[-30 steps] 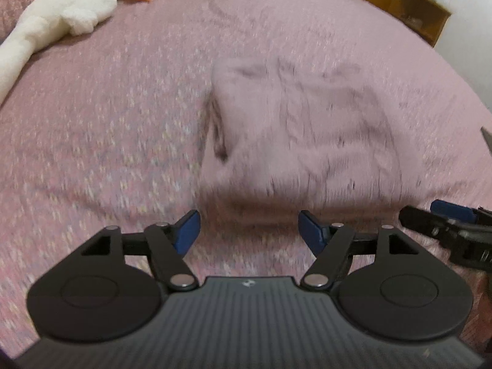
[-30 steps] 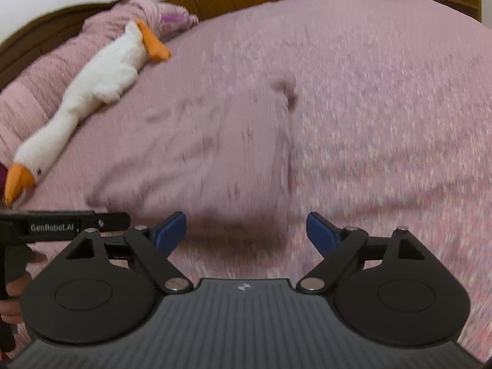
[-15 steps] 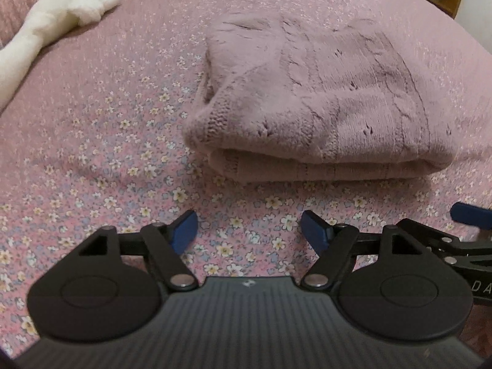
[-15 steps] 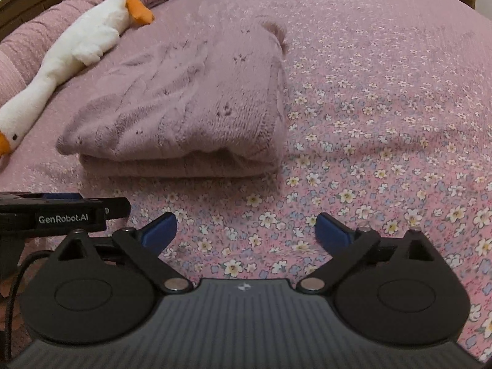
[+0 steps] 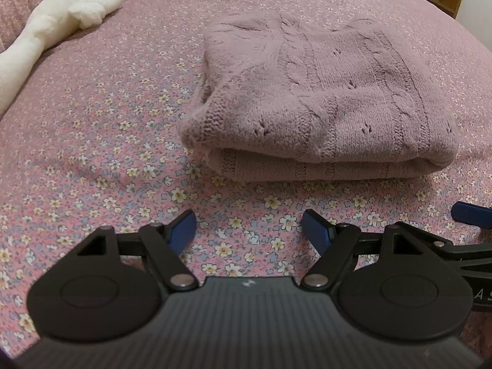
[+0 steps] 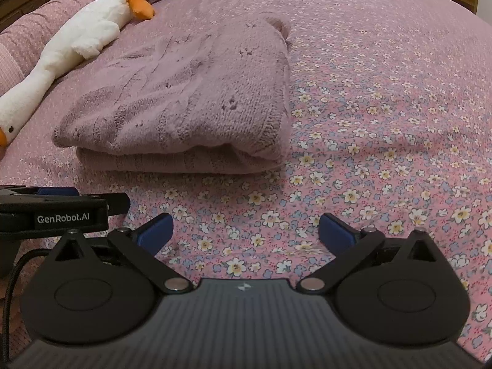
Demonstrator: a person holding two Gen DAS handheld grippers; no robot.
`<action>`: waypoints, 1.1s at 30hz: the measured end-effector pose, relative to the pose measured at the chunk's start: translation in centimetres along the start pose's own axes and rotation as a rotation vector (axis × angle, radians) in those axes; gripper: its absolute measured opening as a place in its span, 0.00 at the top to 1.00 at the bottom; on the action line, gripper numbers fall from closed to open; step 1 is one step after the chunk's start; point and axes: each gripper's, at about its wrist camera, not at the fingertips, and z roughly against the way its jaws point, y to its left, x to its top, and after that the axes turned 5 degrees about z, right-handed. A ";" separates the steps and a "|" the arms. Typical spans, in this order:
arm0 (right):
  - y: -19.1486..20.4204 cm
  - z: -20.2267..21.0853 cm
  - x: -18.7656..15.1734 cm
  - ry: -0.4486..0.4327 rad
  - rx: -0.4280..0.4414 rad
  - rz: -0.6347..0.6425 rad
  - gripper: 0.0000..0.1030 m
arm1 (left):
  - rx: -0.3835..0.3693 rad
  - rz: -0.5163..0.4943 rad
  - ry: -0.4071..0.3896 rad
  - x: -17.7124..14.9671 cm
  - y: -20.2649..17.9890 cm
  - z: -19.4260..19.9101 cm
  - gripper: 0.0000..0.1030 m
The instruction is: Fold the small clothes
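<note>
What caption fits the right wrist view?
Folded mauve sweater lies on the floral bedspread beside a plush goose; open, empty right gripper hovers before it.

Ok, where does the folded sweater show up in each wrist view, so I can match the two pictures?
Left wrist view: the folded sweater lies right of centre, in the upper half, beyond the open left gripper.
Right wrist view: the sweater lies left of centre, beyond the right gripper.
Shared landmark: the white plush goose with its orange parts, at the upper left in both views, on the flowered bedspread.
</note>
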 end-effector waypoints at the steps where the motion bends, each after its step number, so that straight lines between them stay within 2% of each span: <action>1: 0.0 0.0 0.0 0.000 0.000 0.000 0.00 | 0.000 0.000 0.000 0.0 0.0 0.0 0.25; 33: 0.0 -0.1 0.0 0.003 -0.001 0.003 0.00 | 0.002 0.001 0.004 -0.2 -0.2 0.1 0.25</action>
